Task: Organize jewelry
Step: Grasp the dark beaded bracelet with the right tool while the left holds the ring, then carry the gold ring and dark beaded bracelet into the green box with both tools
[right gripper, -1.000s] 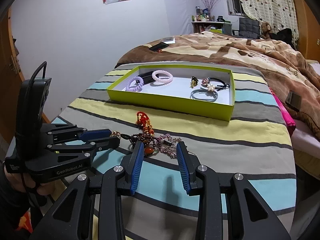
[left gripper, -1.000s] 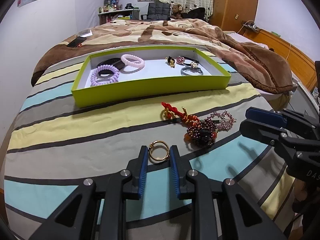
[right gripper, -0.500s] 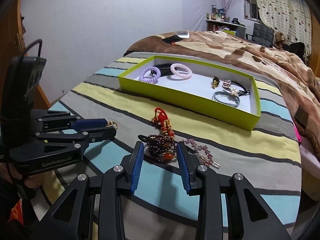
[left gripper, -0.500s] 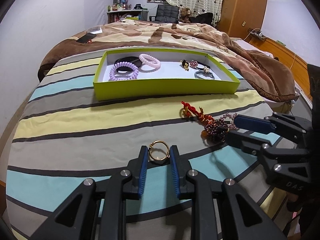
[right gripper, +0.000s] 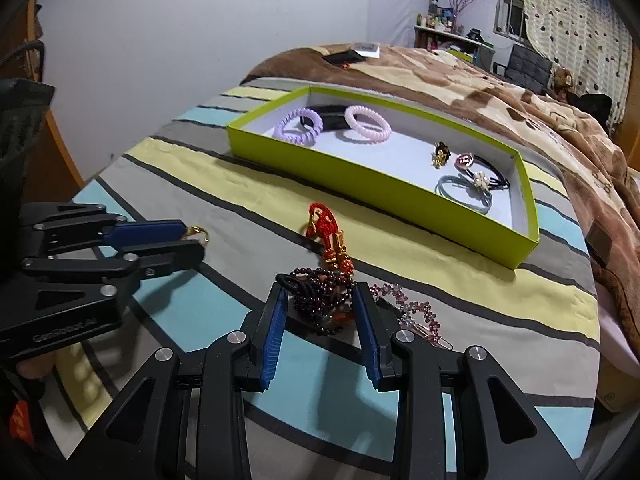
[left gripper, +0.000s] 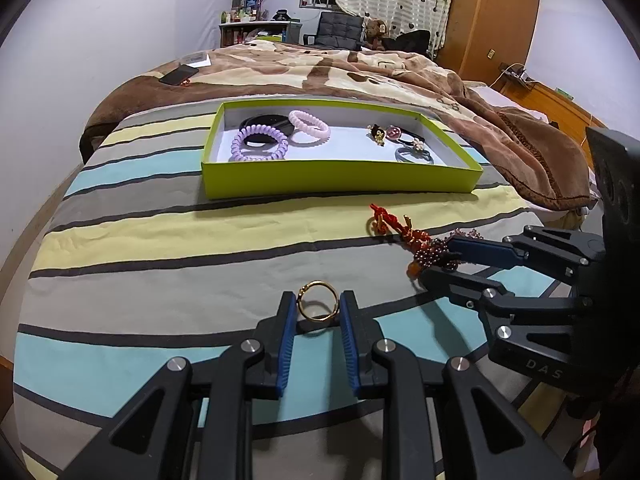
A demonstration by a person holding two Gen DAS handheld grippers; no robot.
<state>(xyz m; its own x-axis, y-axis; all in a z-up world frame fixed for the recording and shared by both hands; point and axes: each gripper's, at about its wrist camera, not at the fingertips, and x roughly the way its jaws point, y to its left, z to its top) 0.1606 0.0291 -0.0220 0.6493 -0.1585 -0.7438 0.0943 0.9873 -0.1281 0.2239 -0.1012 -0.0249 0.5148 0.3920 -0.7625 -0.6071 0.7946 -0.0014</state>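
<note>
A gold ring [left gripper: 317, 301] is pinched upright between the tips of my left gripper [left gripper: 318, 307], just above the striped sheet; its edge shows in the right wrist view [right gripper: 197, 233]. My right gripper [right gripper: 321, 299] is open, its fingers on either side of a dark red bead bracelet [right gripper: 320, 298] with a red knotted tassel [right gripper: 326, 228]. The bracelet also shows in the left wrist view [left gripper: 434, 255]. A pink bead hair clip [right gripper: 412, 312] lies just right of it. A lime green tray [left gripper: 340, 180] farther back holds a purple coil tie [left gripper: 258, 144], a pink coil tie [left gripper: 310, 127] and several hair ties.
A brown blanket [left gripper: 360, 68] covers the bed behind and right of the tray. A black phone [left gripper: 178, 75] lies on it at the far left. A wall runs along the bed's left side, a wooden wardrobe [left gripper: 492, 16] stands at the back.
My right gripper has moved forward over the bead bracelet, so its fingers now straddle it. My left gripper still holds the gold ring and has turned slightly left.
</note>
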